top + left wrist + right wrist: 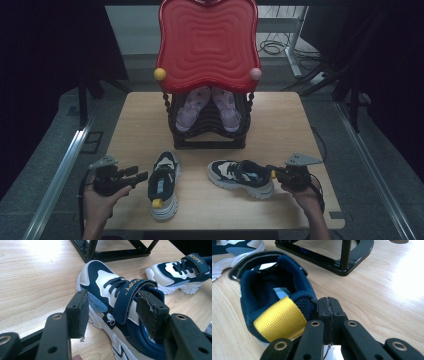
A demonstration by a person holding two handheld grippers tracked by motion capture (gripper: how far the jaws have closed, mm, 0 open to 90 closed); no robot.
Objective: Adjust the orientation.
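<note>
at the near left of the worktop point(280, 130) the left claw point(141, 176) is held low by the person's left hand point(100, 202), its jaws spread wide. in the left gripper view they stand either side of the left shoe point(120, 315) at its strap, one pad beside the outer wall and the other against the collar, neither pressing. that looks like a line-up for a grip across the shoe's middle, where it is narrow enough to fit.

this navy and white shoe lies near the front edge, toe pointing far, yellow heel tab toward the person. behind it, at the far middle, a black rack point(209, 127) holds a pair of pale purple shoes point(209, 107) under a red wavy panel point(207, 45).

right of centre, the right shoe point(241, 177) lies crosswise, toe to the left, heel to the right. the right claw point(273, 174) meets that heel; in the right gripper view its jaws are pressed together just beside the yellow tab point(280, 318), at the collar's edge. whether any fabric is caught between them i cannot tell.
</note>
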